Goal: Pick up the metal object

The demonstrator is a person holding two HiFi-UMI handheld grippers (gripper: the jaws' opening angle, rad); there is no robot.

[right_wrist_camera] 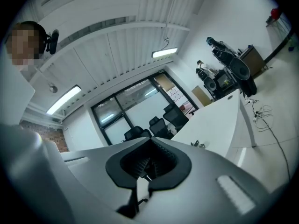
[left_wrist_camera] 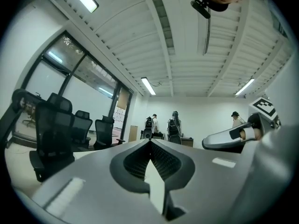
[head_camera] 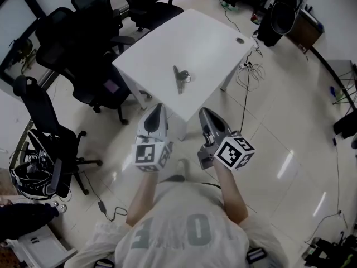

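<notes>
**Fig. – head view, layout.** Desk (head_camera: 212, 43) at centre, set cornerwise. Metal object (head_camera: 181, 80) lies on it, nr the front corner. Cable port (head_camera: 240, 40) sits in the desk top by its R corner. Office chairs (head_camera: 83, 66) crowd the desk's L and far-L sides. One more chair (head_camera: 47, 133) stands apart on the floor, front-L. Cables (head_camera: 249, 71) lie on the floor just R of the desk, w/ speaker (head_camera: 281, 13) behind them. Left claw (head_camera: 158, 108) and right claw (head_camera: 204, 112) are side by side before the desk's near corner, one on each side of it, both apart from the object.
</notes>
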